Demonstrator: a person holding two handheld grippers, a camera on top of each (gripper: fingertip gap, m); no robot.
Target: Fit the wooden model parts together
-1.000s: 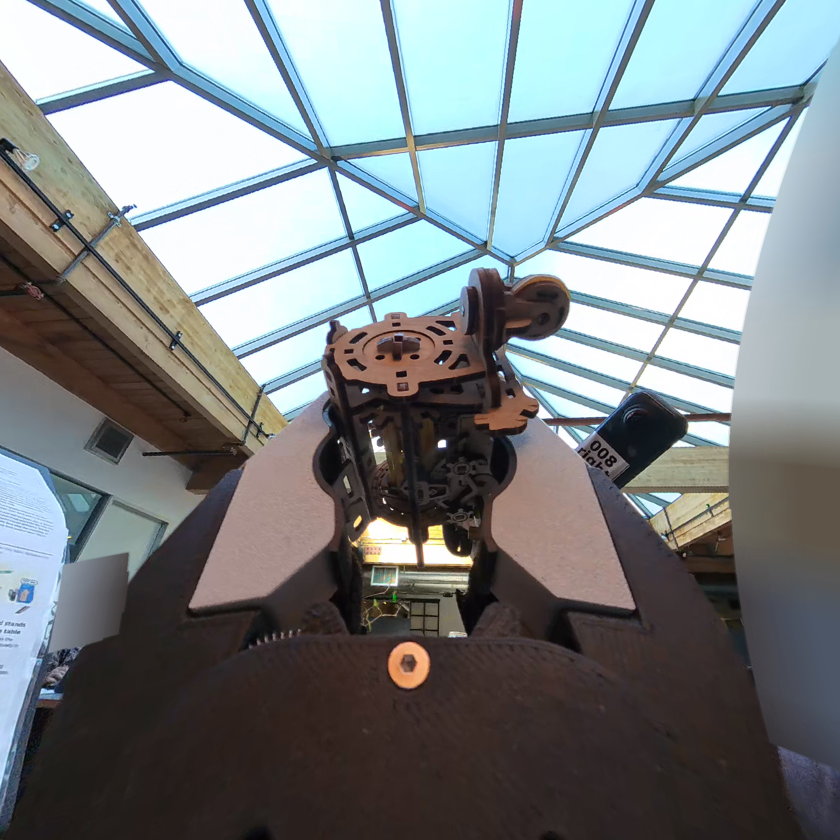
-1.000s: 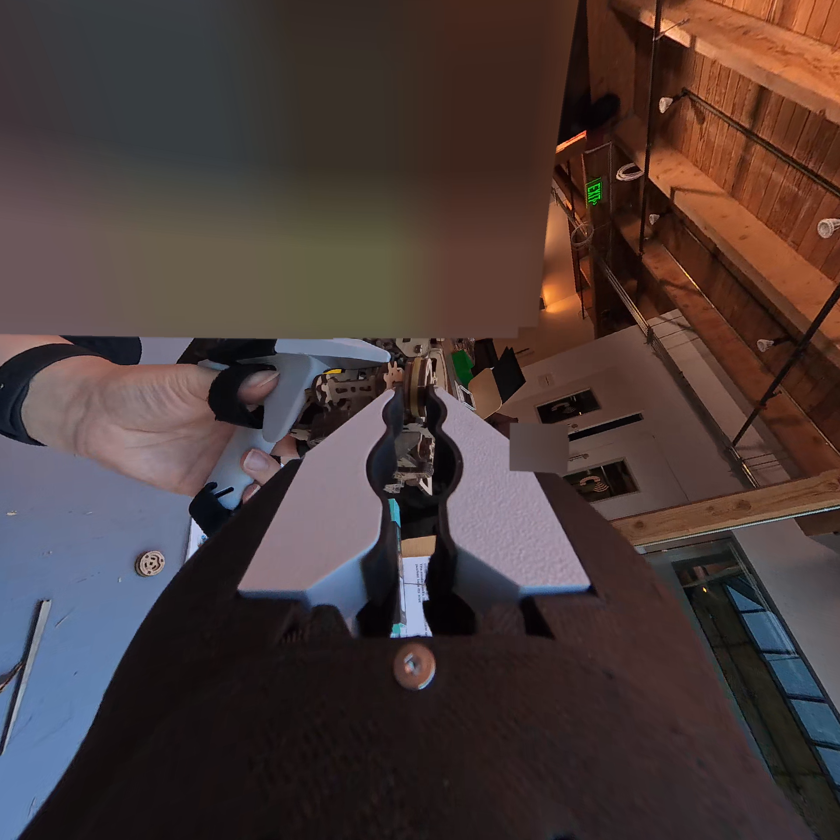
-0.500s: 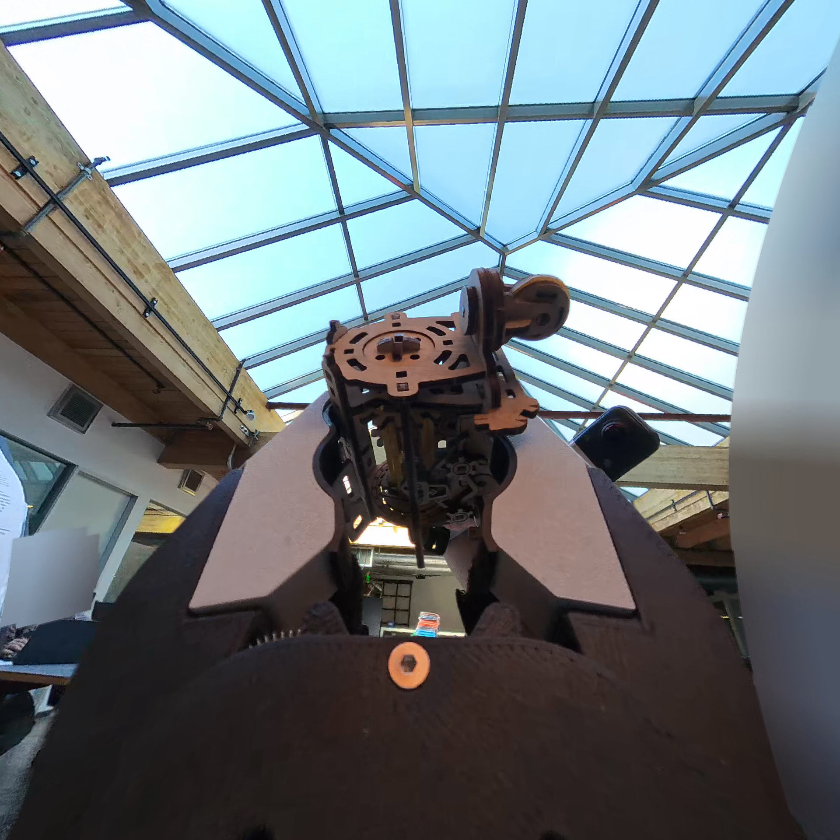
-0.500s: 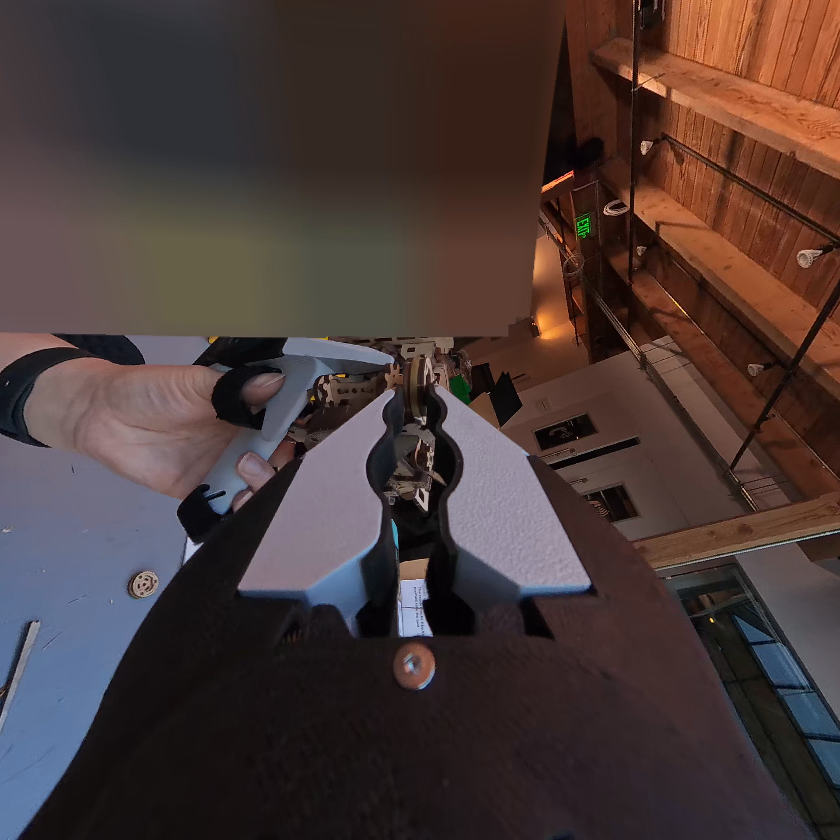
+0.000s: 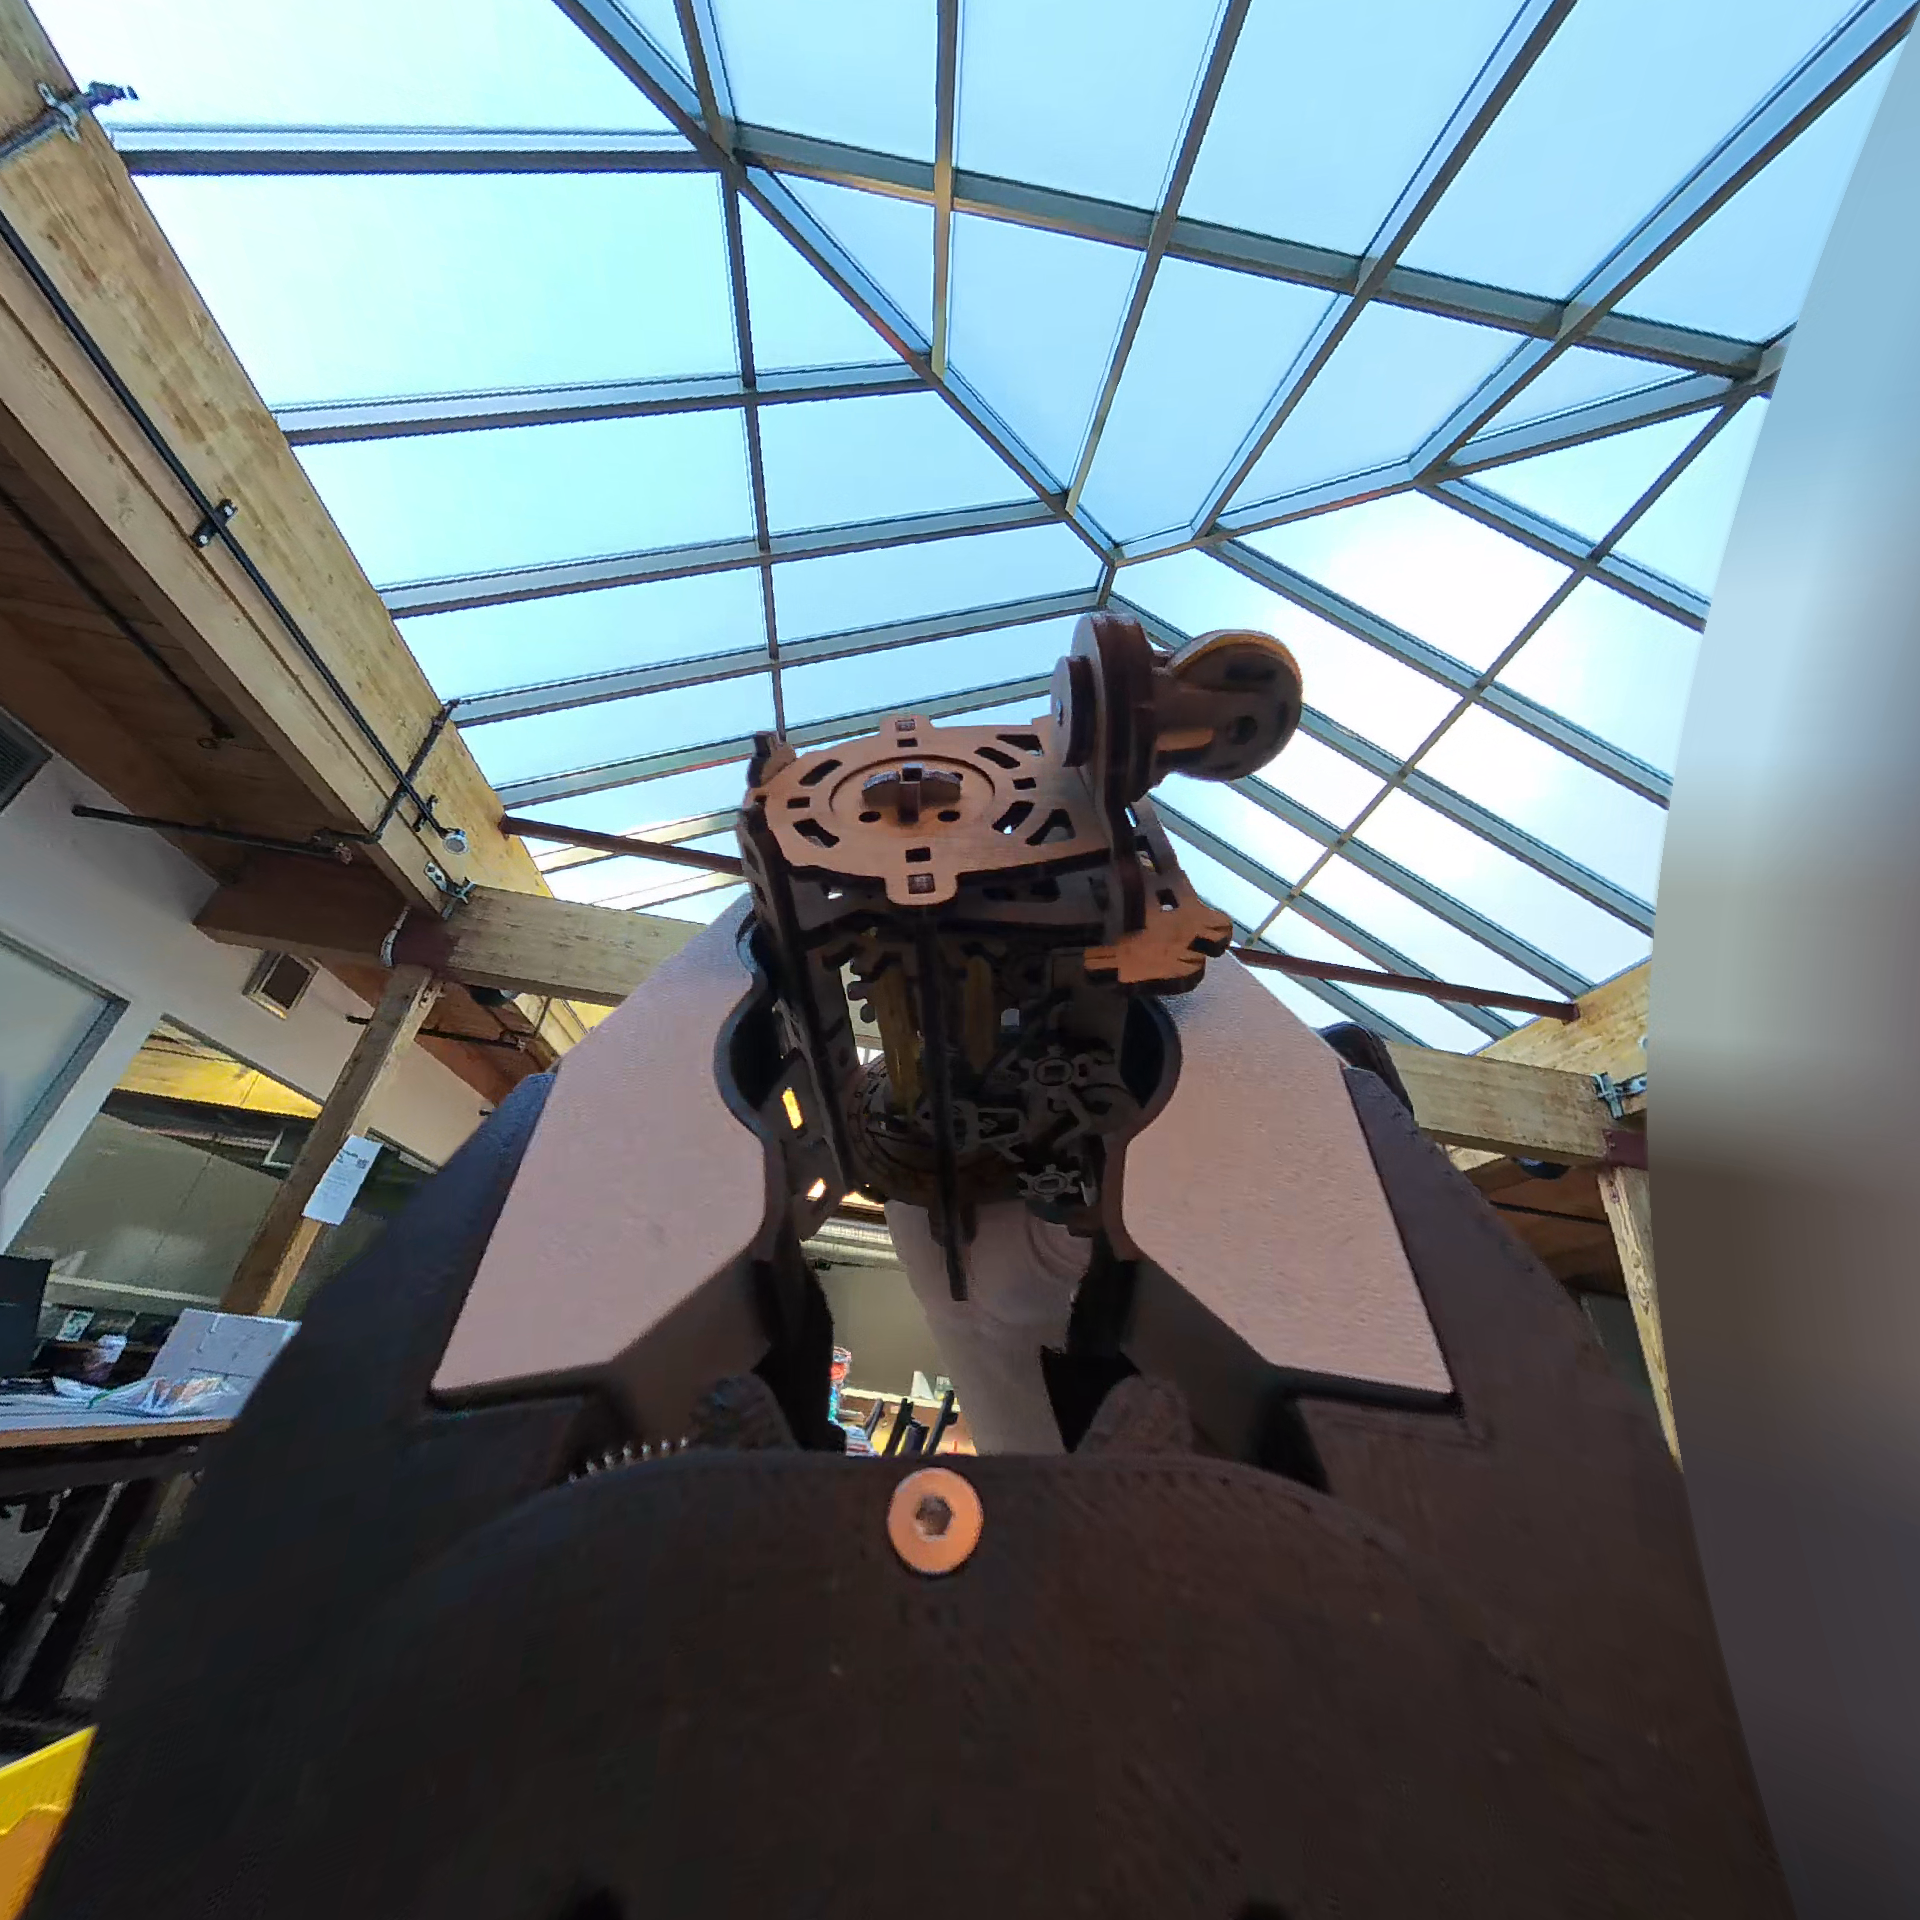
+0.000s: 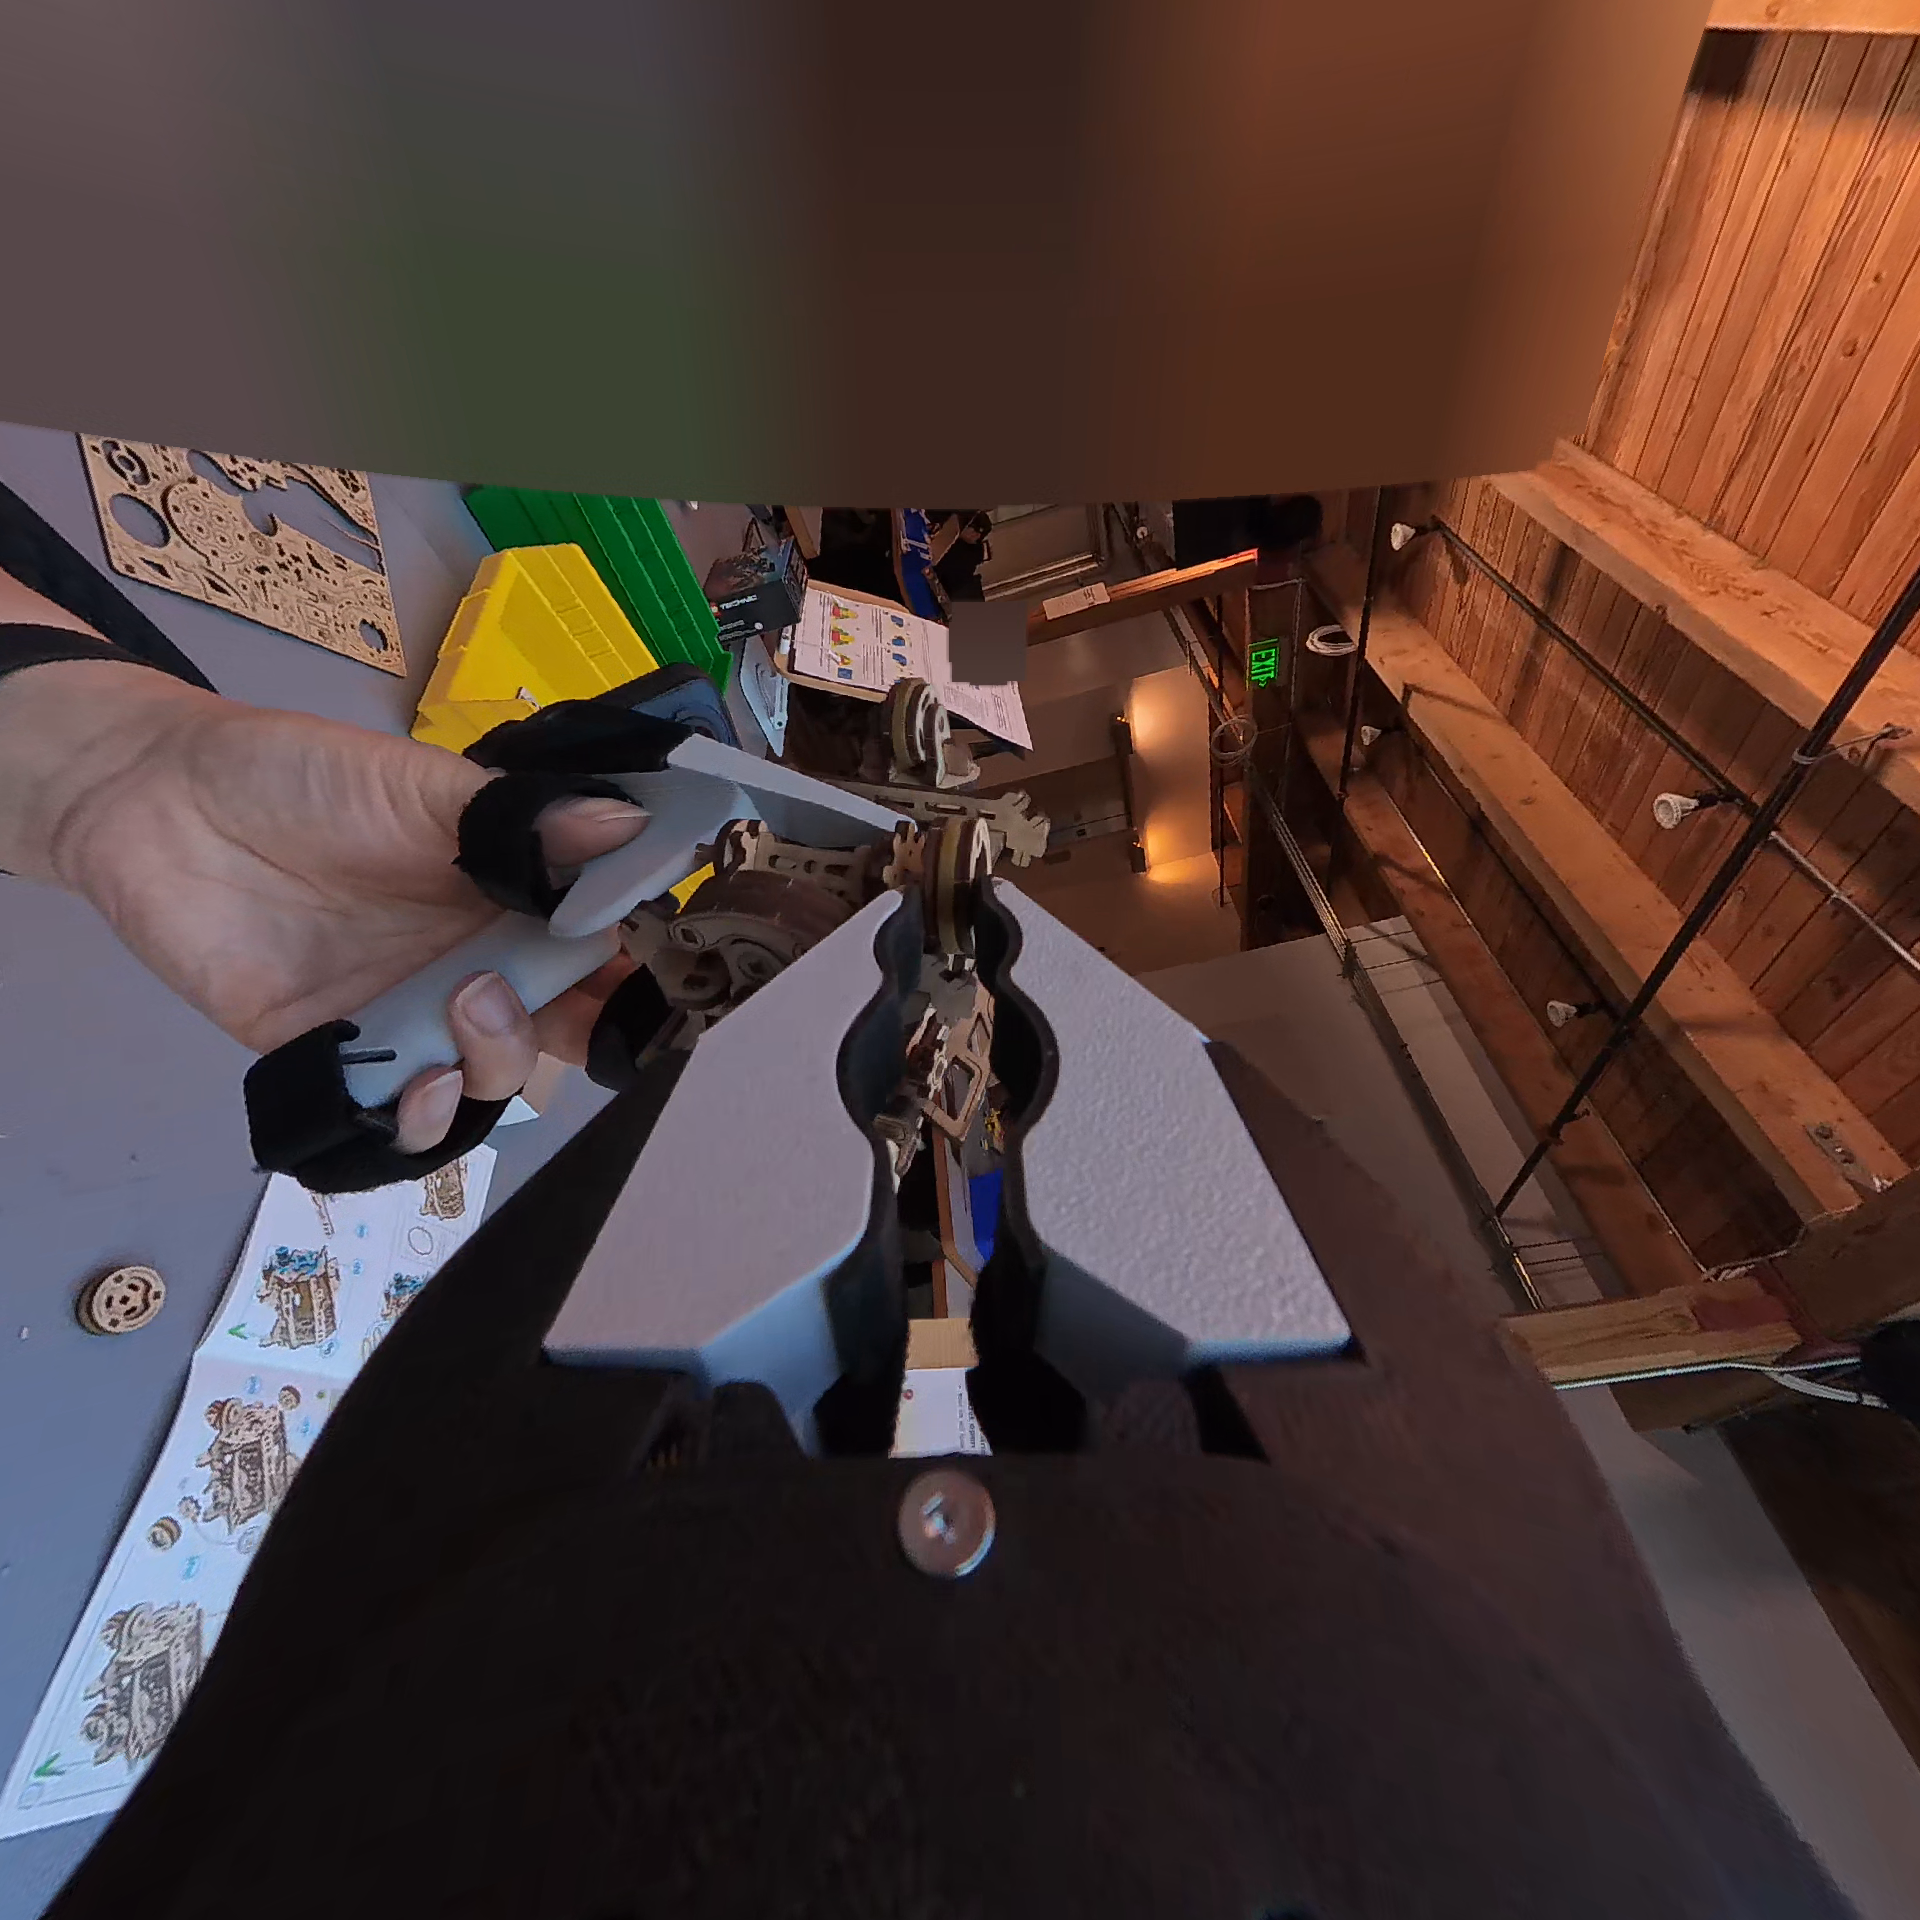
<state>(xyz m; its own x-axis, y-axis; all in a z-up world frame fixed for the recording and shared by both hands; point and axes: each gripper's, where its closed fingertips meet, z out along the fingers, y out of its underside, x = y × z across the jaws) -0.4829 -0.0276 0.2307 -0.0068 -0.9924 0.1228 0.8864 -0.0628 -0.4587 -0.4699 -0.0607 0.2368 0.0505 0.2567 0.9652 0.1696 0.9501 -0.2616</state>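
Wood is the material of everything that matters here: thin laser-cut plywood, brown with darker burnt edges, full of slots and small gear teeth. The wooden model (image 5: 951,987) sits between the two fingers of the left gripper (image 5: 951,1039), which press on its sides, so this claw is pinching the model body and holds it up against the glass roof (image 5: 935,364). I think it is lifted like this so that the person can see the side where the next part must enter, and so that the other tool can reach it freely.

On top of the model there is a round perforated plate (image 5: 909,810) with a cross-shaped peg in the middle, and at its upper right corner a pair of small discs (image 5: 1174,707) stands out.

The right gripper (image 6: 951,935) has its fingers almost closed, and they pinch a thin round wooden disc (image 6: 961,873) at the very tips. The disc is touching the model or is just beside it; I cannot tell which. The grip at the tips probably leaves most of the disc free for pushing onto an axle.

A hand (image 6: 270,873) holds the grey handle of the left tool. Below, on the grey table (image 6: 62,1143), lie a loose wooden wheel (image 6: 122,1299), paper instruction sheets (image 6: 260,1455), a plywood sheet of parts (image 6: 249,540) and a yellow bin (image 6: 530,644).
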